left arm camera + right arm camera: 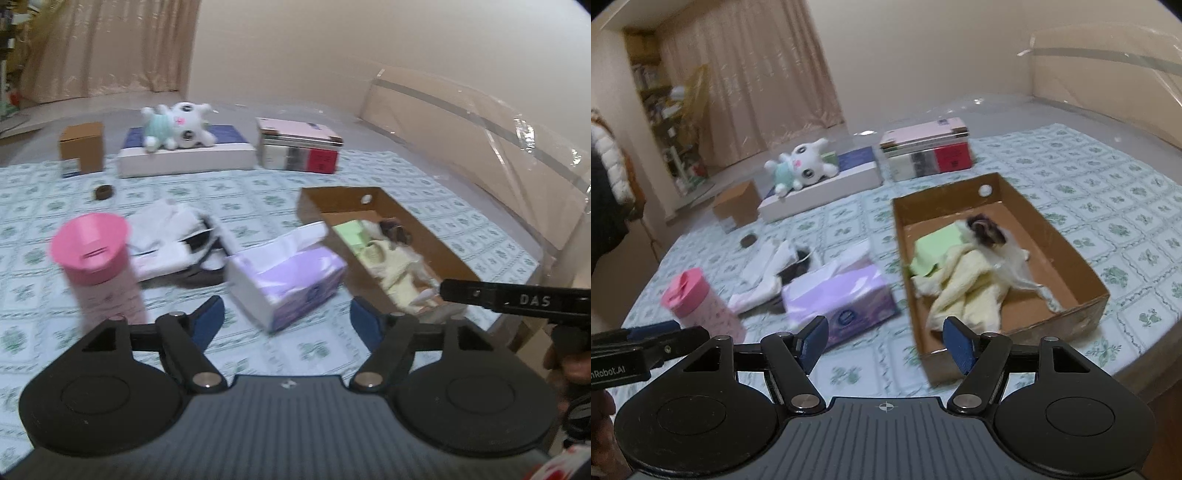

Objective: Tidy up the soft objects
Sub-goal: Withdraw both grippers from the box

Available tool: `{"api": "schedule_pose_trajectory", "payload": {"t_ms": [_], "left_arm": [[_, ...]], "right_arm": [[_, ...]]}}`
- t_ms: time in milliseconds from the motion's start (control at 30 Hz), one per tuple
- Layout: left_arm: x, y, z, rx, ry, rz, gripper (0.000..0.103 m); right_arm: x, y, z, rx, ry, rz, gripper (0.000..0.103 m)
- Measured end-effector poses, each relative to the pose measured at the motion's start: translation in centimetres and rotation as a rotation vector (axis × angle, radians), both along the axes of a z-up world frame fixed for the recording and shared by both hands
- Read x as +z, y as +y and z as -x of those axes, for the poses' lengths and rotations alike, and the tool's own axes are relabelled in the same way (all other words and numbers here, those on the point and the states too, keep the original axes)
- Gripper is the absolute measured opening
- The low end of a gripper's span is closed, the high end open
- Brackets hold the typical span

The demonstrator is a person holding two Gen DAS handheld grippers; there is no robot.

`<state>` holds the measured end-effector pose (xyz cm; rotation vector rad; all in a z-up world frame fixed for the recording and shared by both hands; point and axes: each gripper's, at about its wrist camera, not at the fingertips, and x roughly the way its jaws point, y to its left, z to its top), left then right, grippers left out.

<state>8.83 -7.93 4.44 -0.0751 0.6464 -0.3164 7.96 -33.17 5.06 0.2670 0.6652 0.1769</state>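
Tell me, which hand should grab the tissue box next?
Probably the left. The left gripper, jaws open and empty, points almost straight at the purple tissue box. The right gripper, also open, faces the cardboard box, with the tissue box off to its left.

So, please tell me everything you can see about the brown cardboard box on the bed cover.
The brown cardboard box is a shallow, open tray without a lid, looking like plain corrugated card, with a small round hole in its far wall. It lies flat on the green-patterned bed cover, right of the purple tissue box. Inside lie a pale yellow cloth, a light green folded item, something white and a dark fuzzy object, blurred. Neither hand-held gripper touches it.
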Motion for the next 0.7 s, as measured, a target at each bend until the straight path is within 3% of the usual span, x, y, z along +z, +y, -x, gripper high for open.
{"api": "schedule_pose_trajectory", "payload": {"t_ms": [33,700], "left_arm": [[0.0,0.5,0.3,0.01,-0.005,-0.005,0.082],[-1.0,8.0,3.2,0.167,0.004,-0.012,0.085]], "right_arm": [[0.1,0.5,0.3,0.013,-0.002,0.008,0.069],[-0.7,7.1,0.6,0.152,0.0,0.053,0.069]]}}
